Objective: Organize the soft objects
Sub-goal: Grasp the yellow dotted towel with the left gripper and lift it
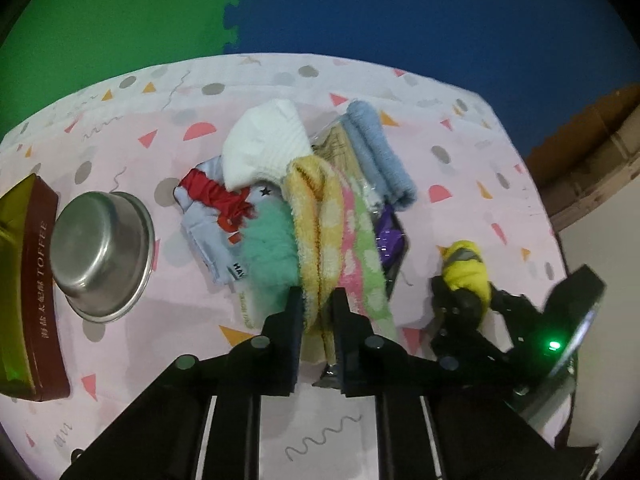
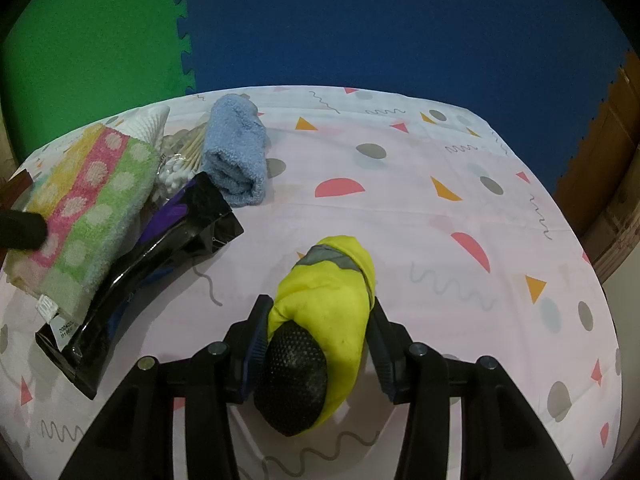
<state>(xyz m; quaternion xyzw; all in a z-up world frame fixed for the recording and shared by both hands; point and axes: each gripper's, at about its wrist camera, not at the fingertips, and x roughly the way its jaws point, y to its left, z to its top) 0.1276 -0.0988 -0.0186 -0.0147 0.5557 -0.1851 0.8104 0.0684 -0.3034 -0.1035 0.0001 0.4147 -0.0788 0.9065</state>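
My left gripper (image 1: 318, 304) is shut on the near end of a fluffy towel (image 1: 320, 216) striped yellow, pink and green with pale dots. The towel lies over a pile of soft things: a white knit cloth (image 1: 266, 148), a rolled blue towel (image 1: 380, 156), a teal fuzzy piece (image 1: 272, 244) and a red cloth (image 1: 216, 196) on a pale blue garment. To the right, my right gripper (image 2: 320, 316) is shut on a yellow rolled bundle (image 2: 332, 284) with a grey band and a black mesh end, resting on the table.
A steel bowl (image 1: 102, 256) and a brown toffee box (image 1: 32, 280) stand at the left. A black glossy pouch (image 2: 140, 264) and a bag of cotton swabs (image 2: 180, 164) lie under the pile. The pink patterned tablecloth (image 2: 440, 220) ends at foam mats behind.
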